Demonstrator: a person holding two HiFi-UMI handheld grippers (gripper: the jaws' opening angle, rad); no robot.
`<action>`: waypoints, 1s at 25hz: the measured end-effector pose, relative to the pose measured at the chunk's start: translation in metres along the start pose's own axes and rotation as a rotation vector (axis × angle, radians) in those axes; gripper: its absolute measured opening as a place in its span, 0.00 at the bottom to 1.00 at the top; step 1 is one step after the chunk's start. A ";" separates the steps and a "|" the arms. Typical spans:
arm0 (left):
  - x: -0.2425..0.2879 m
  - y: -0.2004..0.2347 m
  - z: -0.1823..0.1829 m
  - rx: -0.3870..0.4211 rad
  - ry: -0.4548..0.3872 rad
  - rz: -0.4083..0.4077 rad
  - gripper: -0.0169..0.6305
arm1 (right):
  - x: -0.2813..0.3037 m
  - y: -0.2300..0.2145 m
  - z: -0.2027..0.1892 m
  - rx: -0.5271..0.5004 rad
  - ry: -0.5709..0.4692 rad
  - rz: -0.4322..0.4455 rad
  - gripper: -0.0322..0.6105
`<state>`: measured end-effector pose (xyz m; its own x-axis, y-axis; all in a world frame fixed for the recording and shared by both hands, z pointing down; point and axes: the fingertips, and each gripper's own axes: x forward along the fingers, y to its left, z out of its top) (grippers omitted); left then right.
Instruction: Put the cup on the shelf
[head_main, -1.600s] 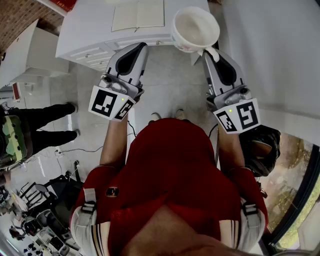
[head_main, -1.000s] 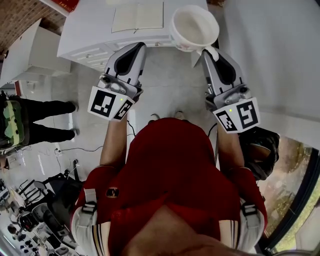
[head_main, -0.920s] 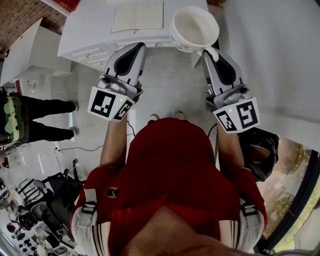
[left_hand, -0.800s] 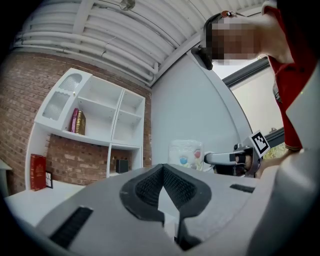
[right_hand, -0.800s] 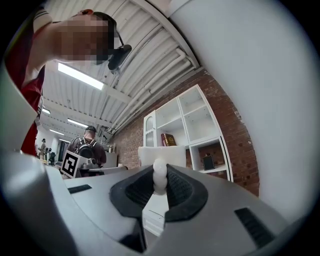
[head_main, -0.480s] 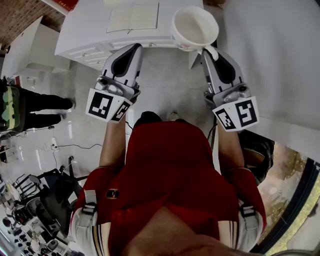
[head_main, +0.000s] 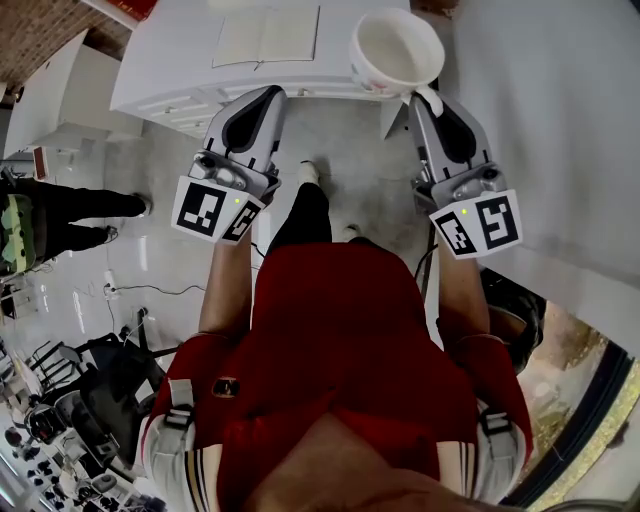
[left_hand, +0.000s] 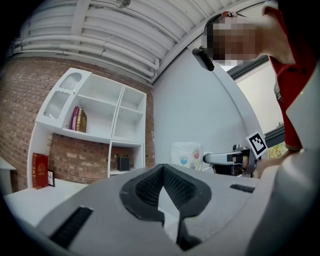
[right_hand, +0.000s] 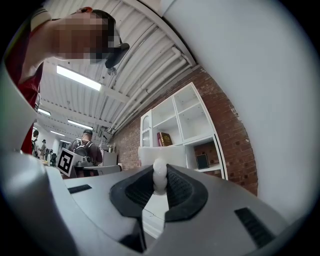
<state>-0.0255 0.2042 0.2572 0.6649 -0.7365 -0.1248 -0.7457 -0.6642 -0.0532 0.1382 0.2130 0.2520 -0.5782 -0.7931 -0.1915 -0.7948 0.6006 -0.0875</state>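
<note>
A white cup (head_main: 397, 50) with a small print on its side hangs in front of me. My right gripper (head_main: 422, 98) is shut on its handle. In the right gripper view the handle (right_hand: 159, 176) is pinched between the dark pads, with the cup's body (right_hand: 162, 155) just beyond. My left gripper (head_main: 268, 95) is beside it, shut, with nothing in it; its tips (left_hand: 162, 167) meet. The white shelf (right_hand: 186, 127) stands ahead against a brick wall. It also shows in the left gripper view, as the shelf (left_hand: 95, 125), with books in one compartment.
A white counter (head_main: 165, 95) with an open book (head_main: 265, 35) on it lies just ahead of both grippers. A plain white wall (head_main: 560, 120) runs along the right. A bystander in black trousers (head_main: 70, 205) stands at the left. Cluttered gear (head_main: 60, 420) fills the lower left floor.
One of my legs has stepped forward into view. Both grippers and the cup have shifted slightly toward the counter. The bystander at the left has moved a little.
</note>
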 end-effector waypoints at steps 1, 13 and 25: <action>0.003 0.003 -0.001 0.000 -0.002 -0.002 0.04 | 0.003 -0.002 -0.001 0.000 0.000 -0.001 0.11; 0.065 0.069 -0.022 -0.022 -0.027 -0.056 0.04 | 0.066 -0.042 -0.019 -0.026 0.017 -0.055 0.11; 0.168 0.204 -0.039 -0.046 -0.006 -0.126 0.04 | 0.207 -0.108 -0.043 -0.027 0.058 -0.120 0.11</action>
<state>-0.0638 -0.0598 0.2639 0.7529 -0.6461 -0.1254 -0.6533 -0.7567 -0.0236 0.0962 -0.0198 0.2643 -0.4882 -0.8638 -0.1243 -0.8629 0.4991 -0.0797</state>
